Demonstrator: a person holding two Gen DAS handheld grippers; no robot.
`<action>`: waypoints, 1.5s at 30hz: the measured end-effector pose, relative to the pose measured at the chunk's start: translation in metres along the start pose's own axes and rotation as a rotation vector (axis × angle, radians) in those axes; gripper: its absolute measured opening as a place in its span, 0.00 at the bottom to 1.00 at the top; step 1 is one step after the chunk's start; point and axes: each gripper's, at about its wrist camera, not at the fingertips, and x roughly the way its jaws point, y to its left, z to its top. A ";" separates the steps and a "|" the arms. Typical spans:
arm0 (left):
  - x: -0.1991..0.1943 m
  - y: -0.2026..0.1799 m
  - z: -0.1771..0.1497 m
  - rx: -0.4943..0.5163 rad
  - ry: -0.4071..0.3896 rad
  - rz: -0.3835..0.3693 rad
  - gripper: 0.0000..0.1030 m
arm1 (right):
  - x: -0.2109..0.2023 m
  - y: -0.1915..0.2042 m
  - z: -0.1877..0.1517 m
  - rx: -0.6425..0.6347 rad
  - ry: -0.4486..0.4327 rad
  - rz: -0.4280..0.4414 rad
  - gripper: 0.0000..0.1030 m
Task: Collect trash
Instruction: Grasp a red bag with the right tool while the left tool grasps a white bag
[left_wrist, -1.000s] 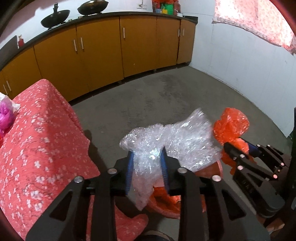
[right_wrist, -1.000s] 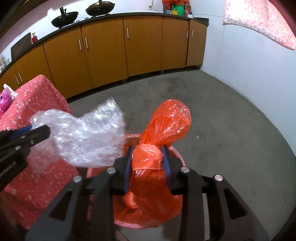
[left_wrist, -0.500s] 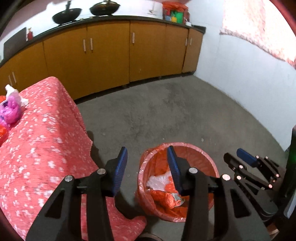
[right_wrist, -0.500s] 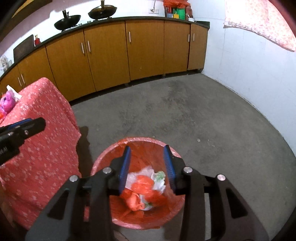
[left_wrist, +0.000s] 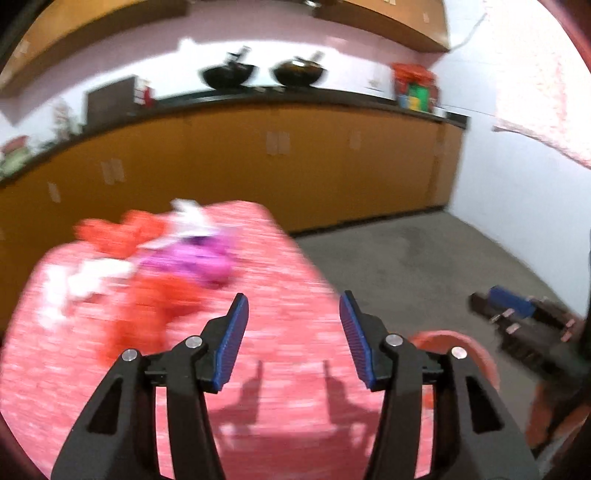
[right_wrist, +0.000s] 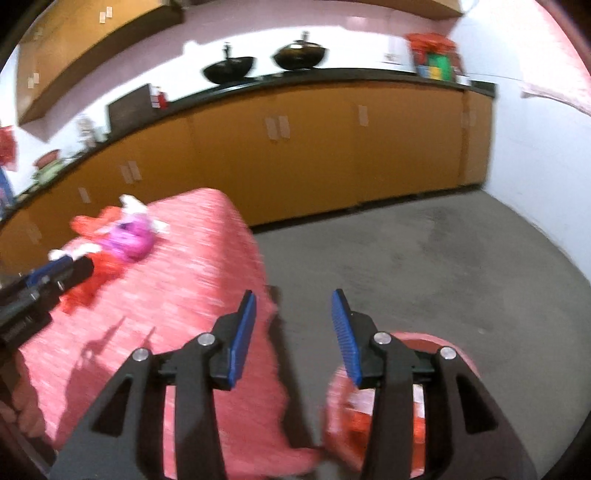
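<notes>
My left gripper (left_wrist: 293, 310) is open and empty above the red flowered tablecloth (left_wrist: 280, 280). A blurred pile of trash lies ahead of it on the table: a pink bag (left_wrist: 192, 258), red plastic (left_wrist: 147, 314) and white scraps (left_wrist: 85, 280). My right gripper (right_wrist: 293, 306) is open and empty, over the table's right edge and the floor. The pink bag (right_wrist: 129, 240) and red plastic (right_wrist: 96, 273) show at its far left, by the left gripper (right_wrist: 55, 277). The red-lined trash bin (right_wrist: 373, 413) sits low at the right, its rim also in the left wrist view (left_wrist: 465, 350).
Orange base cabinets (right_wrist: 295, 147) with a black counter run along the back wall, with two black woks (right_wrist: 229, 68) on top. Grey concrete floor (right_wrist: 424, 266) lies to the right, bounded by a white wall (right_wrist: 535, 147).
Both grippers let go of the bubble wrap and the orange bag into the bin. They then swung up and left from the bin toward the table, jaws wider open.
</notes>
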 end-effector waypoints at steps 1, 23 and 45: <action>-0.005 0.024 -0.001 -0.004 -0.013 0.054 0.51 | 0.004 0.020 0.006 -0.007 -0.001 0.036 0.41; 0.009 0.260 -0.034 -0.327 0.027 0.394 0.63 | 0.102 0.268 0.003 -0.090 0.156 0.187 0.50; 0.078 0.288 -0.022 -0.325 0.249 0.343 0.27 | 0.089 0.257 -0.001 -0.136 0.128 0.176 0.23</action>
